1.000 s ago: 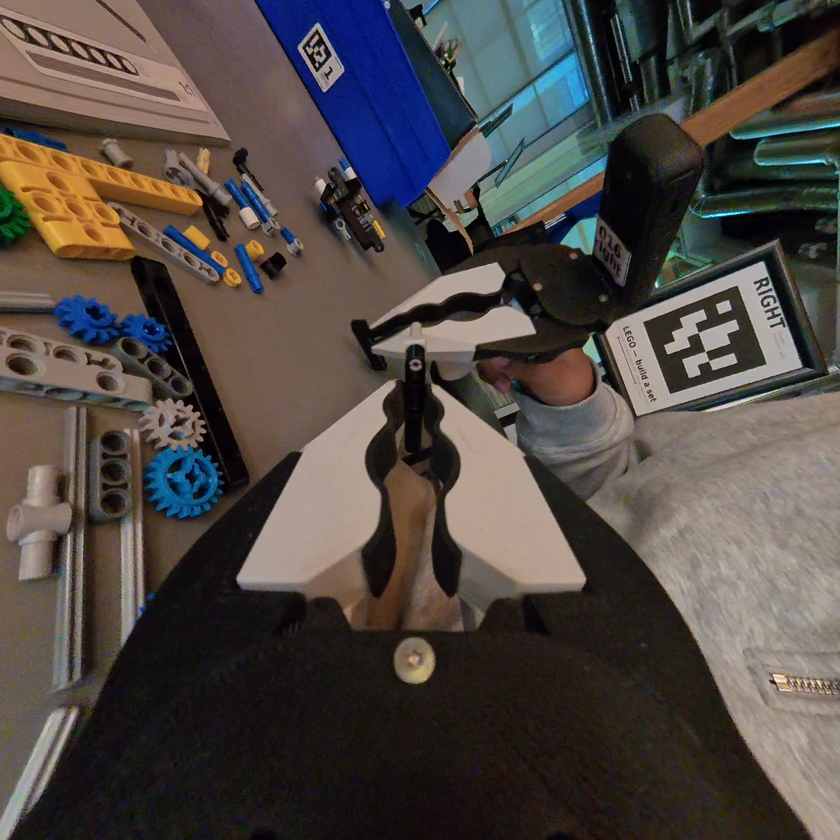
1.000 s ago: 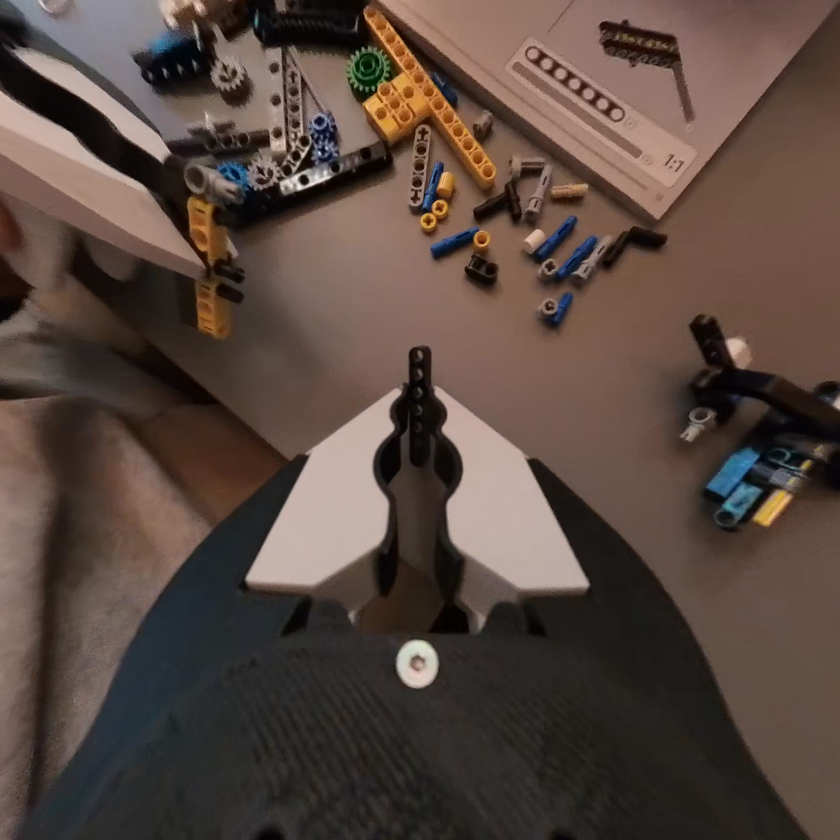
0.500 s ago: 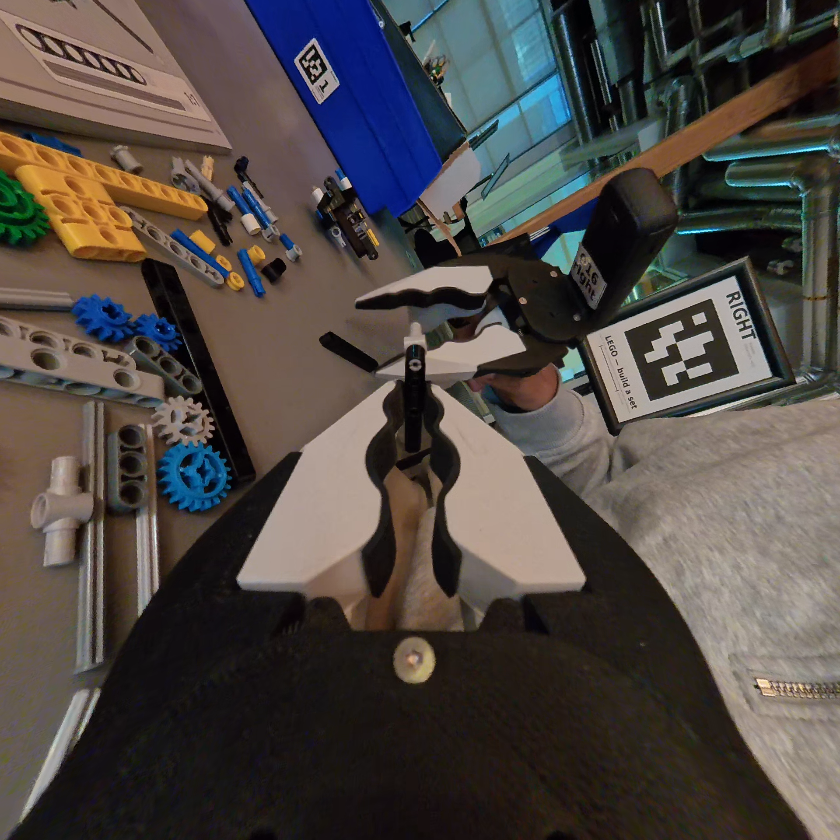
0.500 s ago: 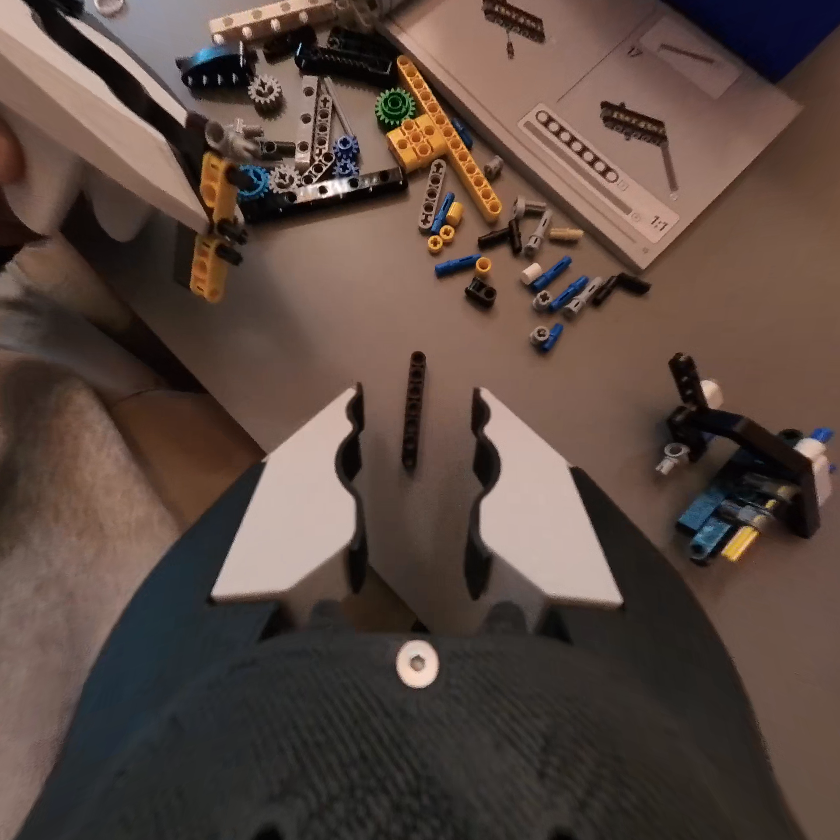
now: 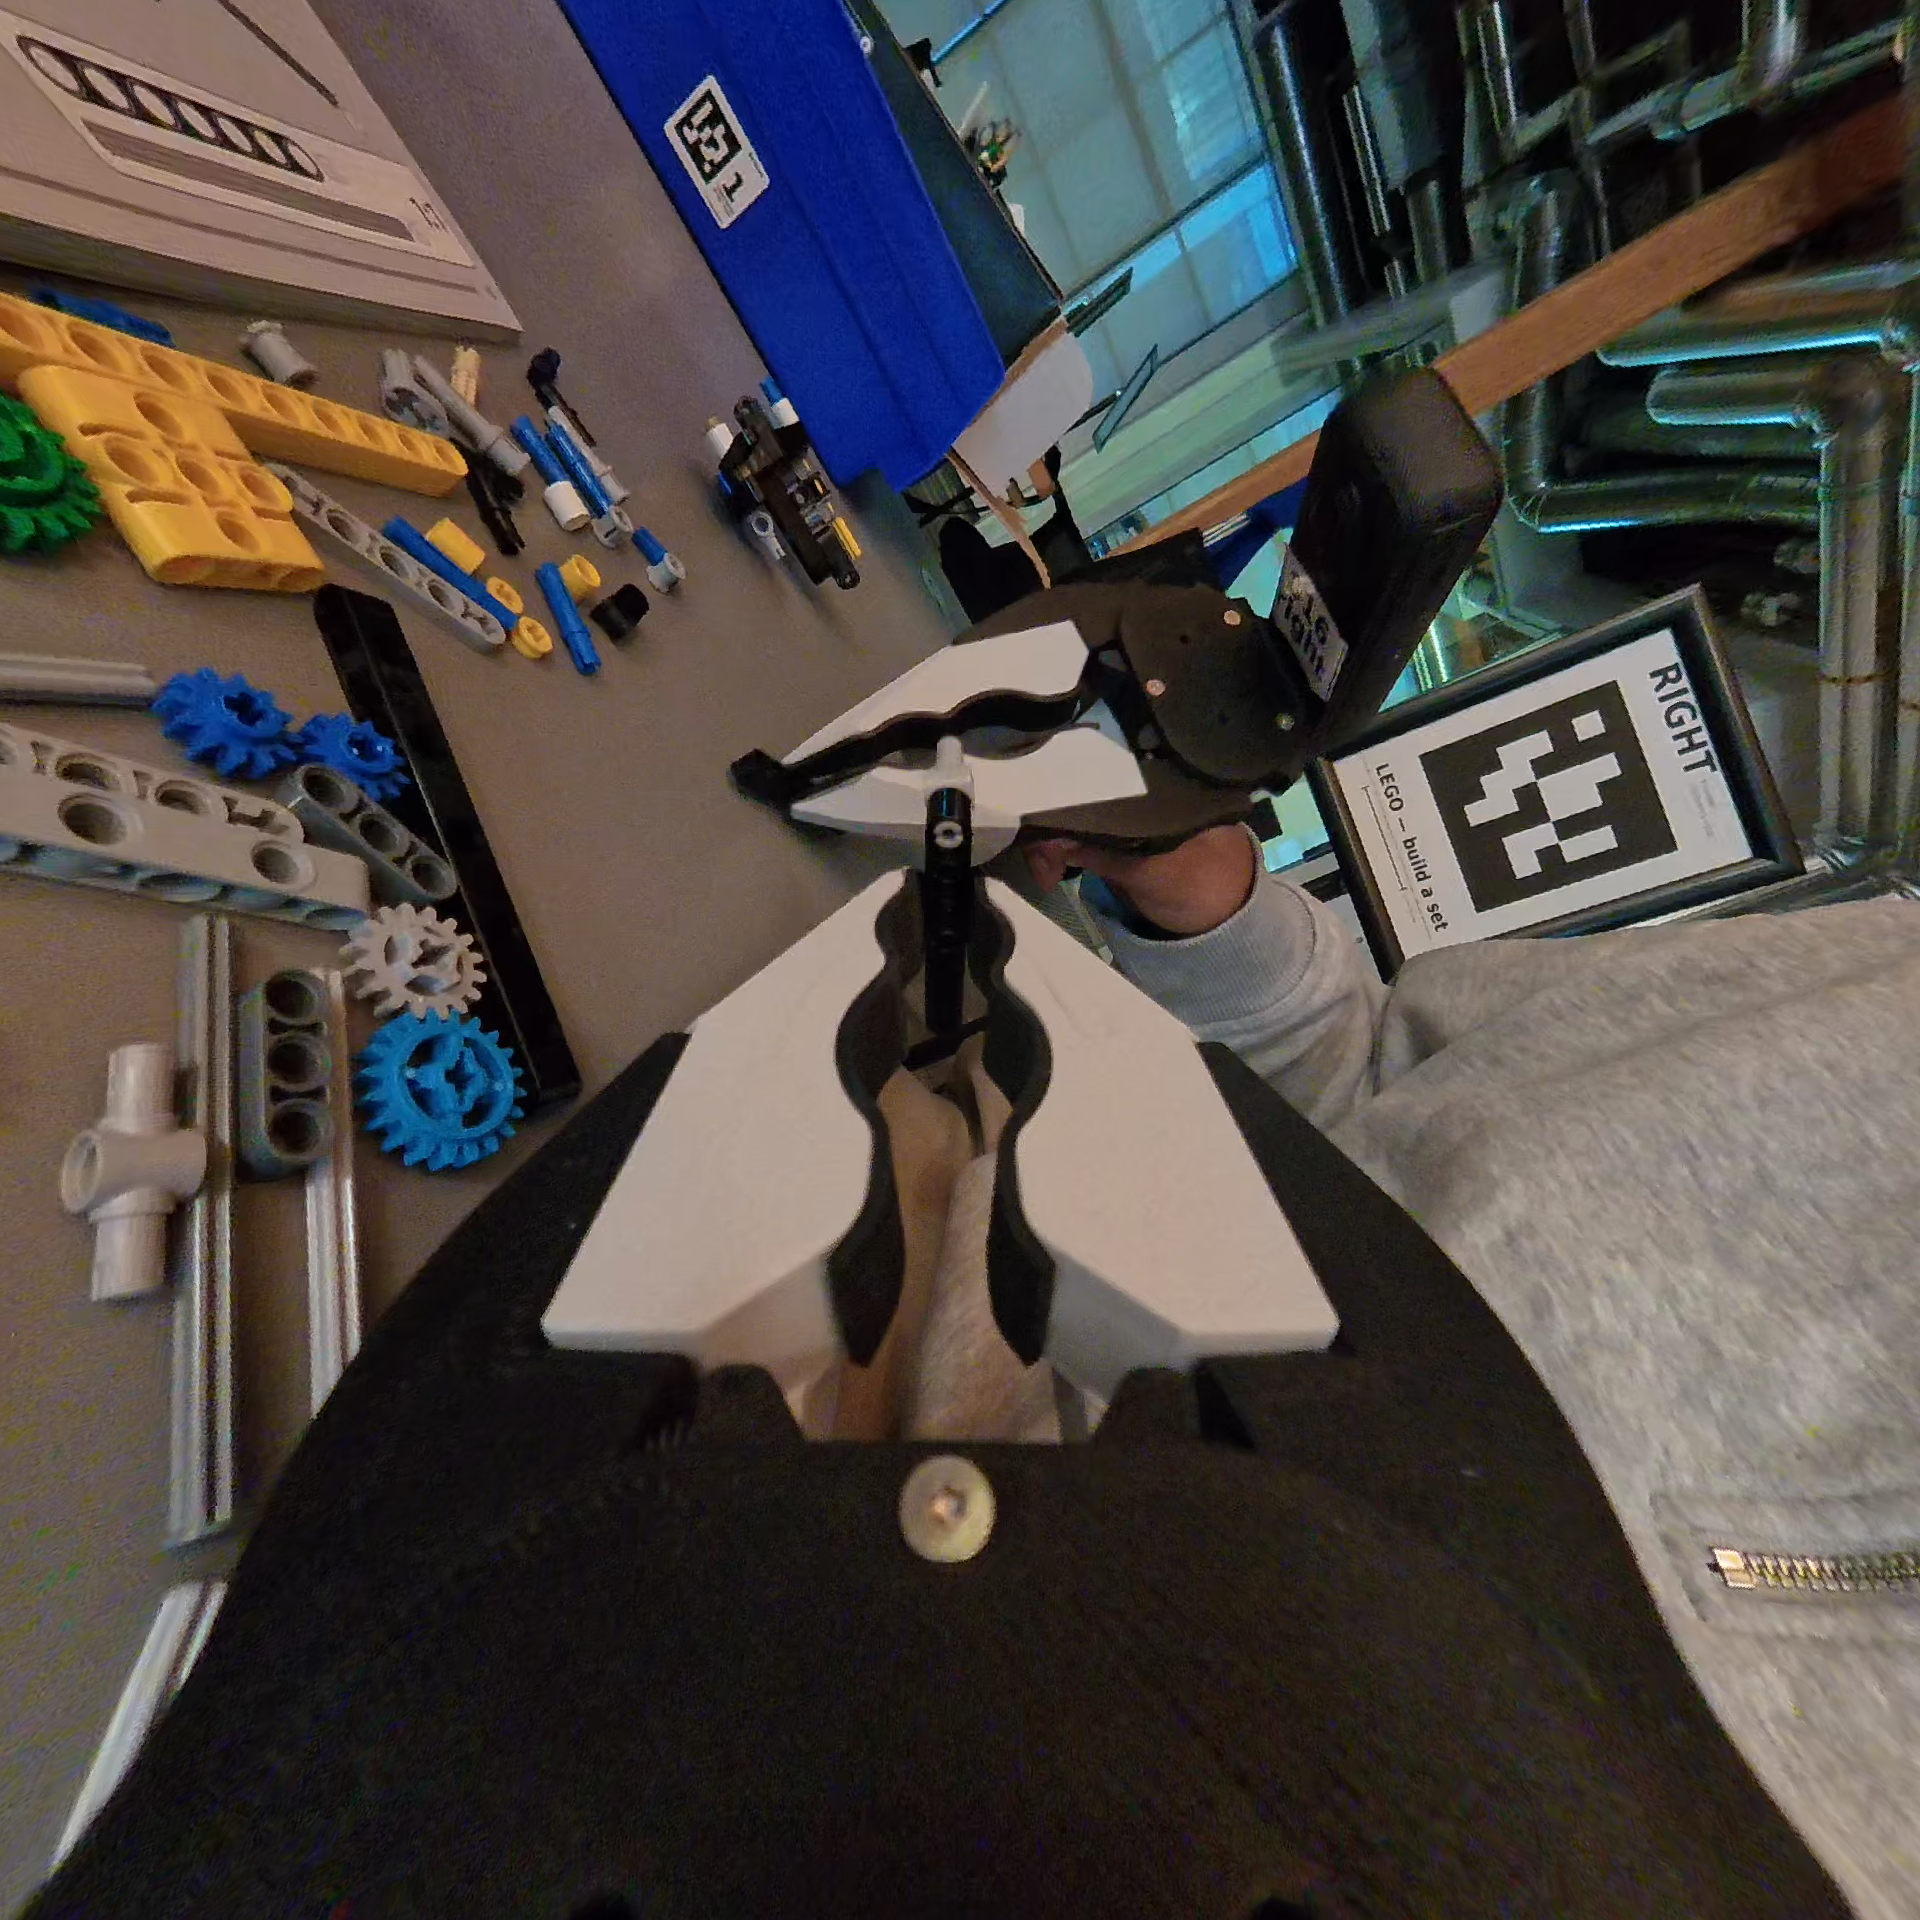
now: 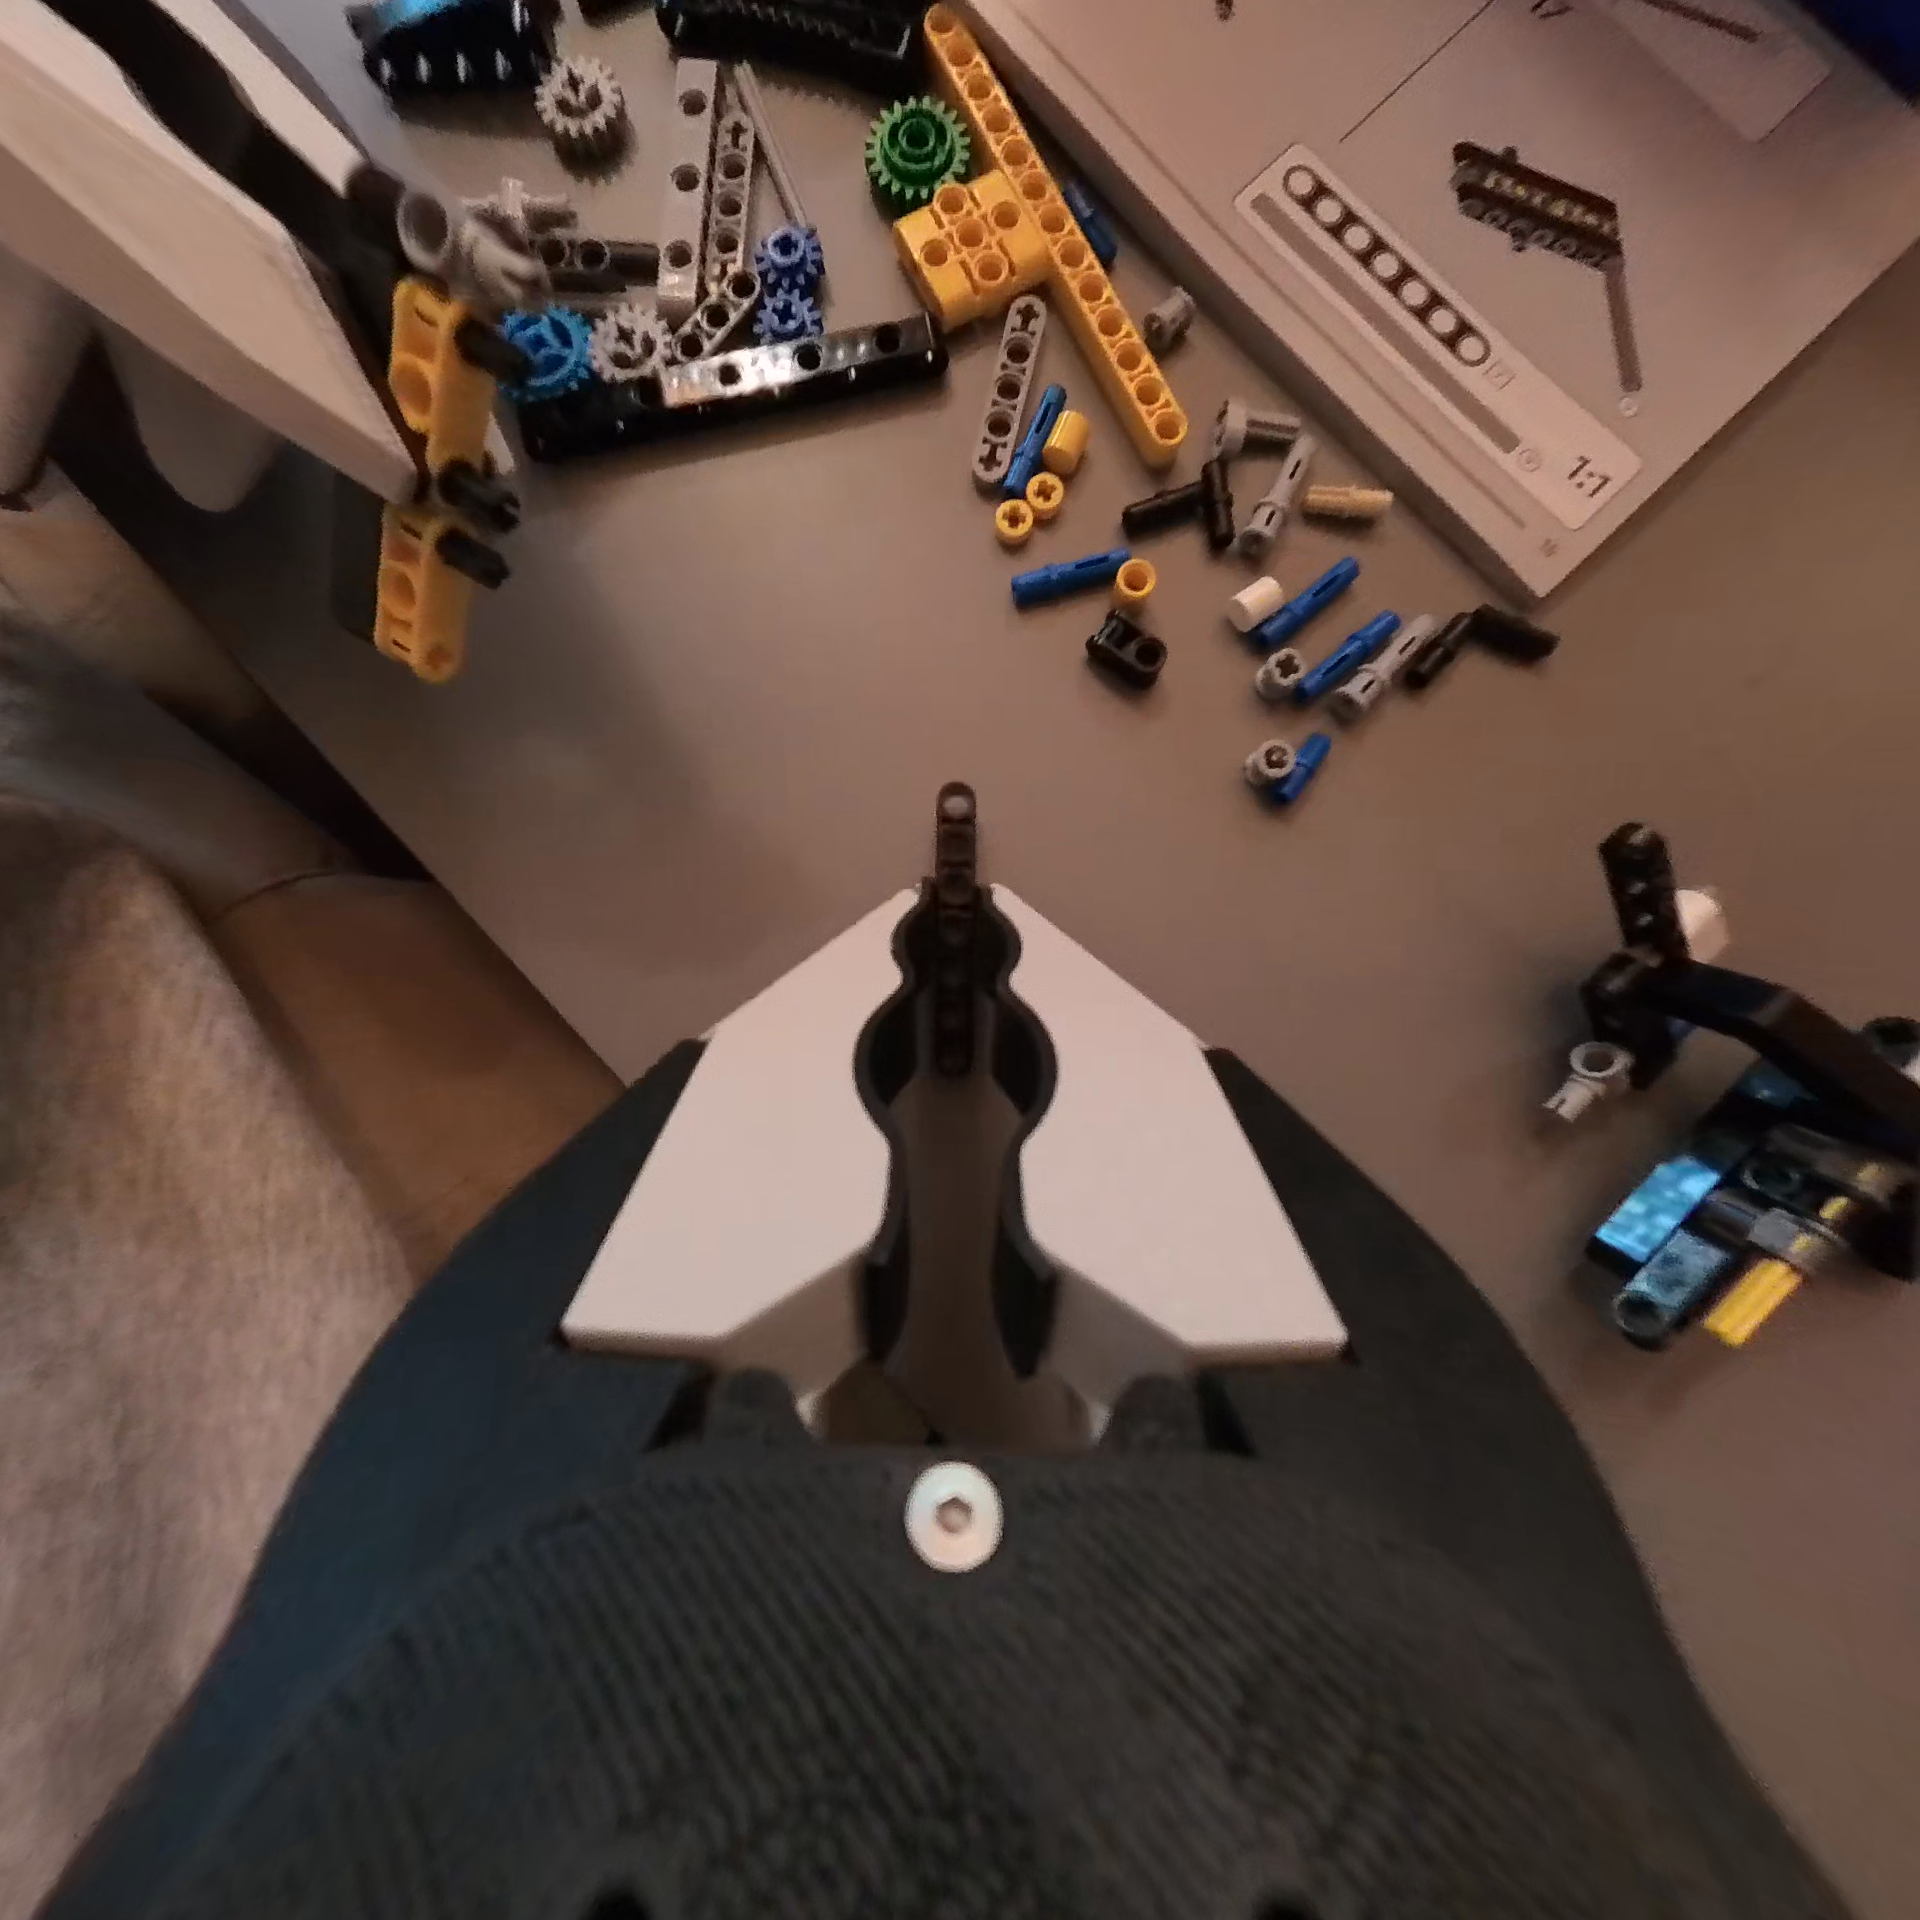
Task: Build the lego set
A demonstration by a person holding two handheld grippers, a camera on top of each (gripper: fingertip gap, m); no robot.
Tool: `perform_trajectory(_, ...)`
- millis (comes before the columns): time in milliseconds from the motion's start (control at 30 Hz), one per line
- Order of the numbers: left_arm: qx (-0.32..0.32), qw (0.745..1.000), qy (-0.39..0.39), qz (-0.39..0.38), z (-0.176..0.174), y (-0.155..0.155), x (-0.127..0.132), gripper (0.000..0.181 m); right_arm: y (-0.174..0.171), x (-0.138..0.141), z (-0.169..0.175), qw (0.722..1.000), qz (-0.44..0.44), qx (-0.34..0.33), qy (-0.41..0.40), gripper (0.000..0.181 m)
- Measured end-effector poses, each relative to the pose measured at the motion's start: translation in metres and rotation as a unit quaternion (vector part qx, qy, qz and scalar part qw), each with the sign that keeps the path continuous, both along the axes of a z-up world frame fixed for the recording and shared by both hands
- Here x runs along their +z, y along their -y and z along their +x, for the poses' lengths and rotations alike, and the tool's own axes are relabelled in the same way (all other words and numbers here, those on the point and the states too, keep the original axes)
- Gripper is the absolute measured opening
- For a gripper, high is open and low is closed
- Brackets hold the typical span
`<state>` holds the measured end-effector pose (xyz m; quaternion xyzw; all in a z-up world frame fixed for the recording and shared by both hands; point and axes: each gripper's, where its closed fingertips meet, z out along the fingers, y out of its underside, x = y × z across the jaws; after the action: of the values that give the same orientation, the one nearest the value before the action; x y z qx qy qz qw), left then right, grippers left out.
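Note:
My left gripper (image 5: 945,896) is shut on a small assembly (image 5: 945,847), seen end-on as a black stack with a grey connector on top. The right wrist view shows this assembly is a yellow beam (image 6: 421,416) with black pins and a grey connector, held off the table edge beside the left gripper's white finger (image 6: 208,260). My right gripper (image 6: 956,899) is shut on a thin black beam (image 6: 956,831) that sticks out past its tips, above the grey table. In the left wrist view the right gripper (image 5: 821,784) hovers just behind the left's piece.
Loose parts lie on the table: a long yellow beam (image 6: 1060,239), a green gear (image 6: 914,145), a long black beam (image 6: 769,374), blue pins and gears. An instruction booklet (image 6: 1455,260) lies far right. A black-and-blue sub-build (image 6: 1766,1143) sits at right. A blue bin (image 5: 831,239) stands behind. Left tips to right tips: about 10 cm.
My right gripper opened half a second ago, with the thin black beam loose between its fingers, and has shut on it again. The left gripper kept its hold and barely moved.

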<state>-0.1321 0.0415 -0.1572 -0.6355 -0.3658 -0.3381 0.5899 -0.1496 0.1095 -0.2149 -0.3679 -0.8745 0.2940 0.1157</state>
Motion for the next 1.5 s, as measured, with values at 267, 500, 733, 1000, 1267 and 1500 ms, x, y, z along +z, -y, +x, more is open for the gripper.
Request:
perform_trajectory(267,-0.027,0.999,0.014,0.042,0.007,-0.002,0.011,0.006,0.047,0.073,0.007,0.949,-0.312,-0.005,0.036,0.004)
perform_trajectory(500,-0.059,0.992,0.040,0.105,0.017,-0.003,0.028,0.006,0.058,0.085,0.018,0.867,-0.477,-0.030,0.140,0.004)
perform_trajectory(733,-0.059,0.990,0.052,0.118,0.018,-0.005,0.032,0.007,0.062,0.094,0.020,0.799,-0.570,-0.047,0.185,0.004)
perform_trajectory(1000,-0.060,0.990,0.052,0.113,0.019,-0.006,0.031,0.007,0.063,0.093,0.021,0.811,-0.556,-0.047,0.177,0.004)
perform_trajectory(1267,-0.068,0.993,0.046,0.090,0.021,-0.008,0.024,0.007,0.062,0.086,0.023,0.818,-0.543,-0.041,0.187,0.004)
perform_trajectory(1500,-0.048,0.994,0.048,0.080,0.016,-0.013,0.021,0.007,0.056,0.082,0.019,0.800,-0.567,-0.062,0.188,0.003)
